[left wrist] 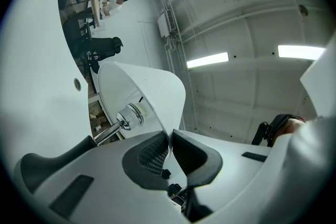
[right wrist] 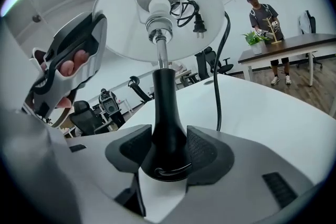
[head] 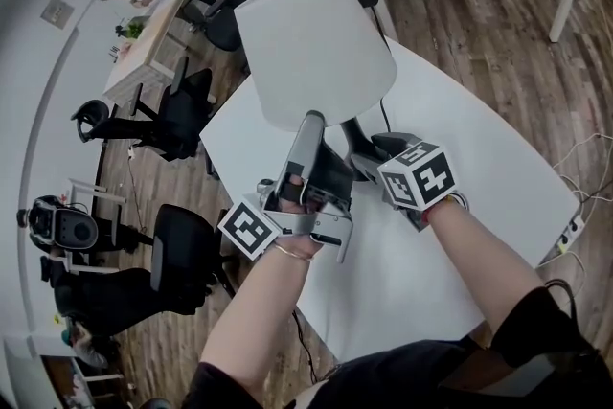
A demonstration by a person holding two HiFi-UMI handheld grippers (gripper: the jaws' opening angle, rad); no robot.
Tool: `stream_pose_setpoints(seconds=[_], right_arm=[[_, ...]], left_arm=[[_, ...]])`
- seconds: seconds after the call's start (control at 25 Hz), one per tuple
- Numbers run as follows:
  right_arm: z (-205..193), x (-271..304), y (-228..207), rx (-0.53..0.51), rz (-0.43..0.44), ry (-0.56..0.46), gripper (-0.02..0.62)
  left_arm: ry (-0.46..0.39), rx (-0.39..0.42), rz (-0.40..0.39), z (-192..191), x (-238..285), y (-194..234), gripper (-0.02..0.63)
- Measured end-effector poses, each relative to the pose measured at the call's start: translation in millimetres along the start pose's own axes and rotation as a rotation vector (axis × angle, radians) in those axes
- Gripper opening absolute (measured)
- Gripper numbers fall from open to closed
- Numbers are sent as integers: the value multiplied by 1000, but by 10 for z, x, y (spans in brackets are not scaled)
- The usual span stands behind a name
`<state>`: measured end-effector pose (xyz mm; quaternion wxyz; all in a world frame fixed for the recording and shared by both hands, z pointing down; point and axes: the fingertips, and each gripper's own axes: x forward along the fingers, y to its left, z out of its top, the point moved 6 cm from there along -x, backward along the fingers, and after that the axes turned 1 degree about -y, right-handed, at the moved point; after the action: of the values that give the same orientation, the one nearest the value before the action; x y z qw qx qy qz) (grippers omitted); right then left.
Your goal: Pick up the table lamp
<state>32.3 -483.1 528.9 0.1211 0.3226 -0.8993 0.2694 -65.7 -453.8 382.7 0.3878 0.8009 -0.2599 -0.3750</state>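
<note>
Lamp point(head: 316, 43): stood upright on the white desk point(head: 479, 158), black base point(right wrist: 167, 128) between the two hands.
Left gripper point(left wrist: 170, 139): jaws were pinched almost together on the thin rim of the shade point(left wrist: 152, 92).
Right gripper point(right wrist: 168, 149): jaws stood wide apart either side of the base's neck, close in but, by the look of it, not squeezing.
Doing it well: the right jaws needed to close low and firm to carry the weight. The shade pinch should only steady, and the lift should go straight up, minding the cord point(right wrist: 219, 60).
Count: one lamp, one shade, one bulb point(right wrist: 159, 7), one cord, two grippers.
</note>
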Motion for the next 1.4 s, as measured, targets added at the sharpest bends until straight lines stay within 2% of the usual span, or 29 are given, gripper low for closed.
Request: stream_pose_setpoints(seconds=[0.16, 0.32, 0.56, 0.84, 1.12, 1.4], right_arm=[[5, -6, -30, 11, 22, 13, 199], [36, -8, 16, -6, 1, 25, 189], [4, -45, 100, -34, -25, 36, 181], [-64, -233, 360, -51, -45, 46, 175], [35, -634, 760, -91, -106, 39, 172], [144, -1009, 1401, -130, -158, -15, 172]], left_arm=[[0, -3, 1, 0, -19, -14, 34], [3, -24, -5, 22, -46, -50, 32], [10, -5, -23, -40, -129, -135, 31], [-16, -60, -66, -14, -267, -288, 23], [22, -74, -167, -66, -402, -828, 20], [66, -57, -290, -12, -716, -1528, 17]])
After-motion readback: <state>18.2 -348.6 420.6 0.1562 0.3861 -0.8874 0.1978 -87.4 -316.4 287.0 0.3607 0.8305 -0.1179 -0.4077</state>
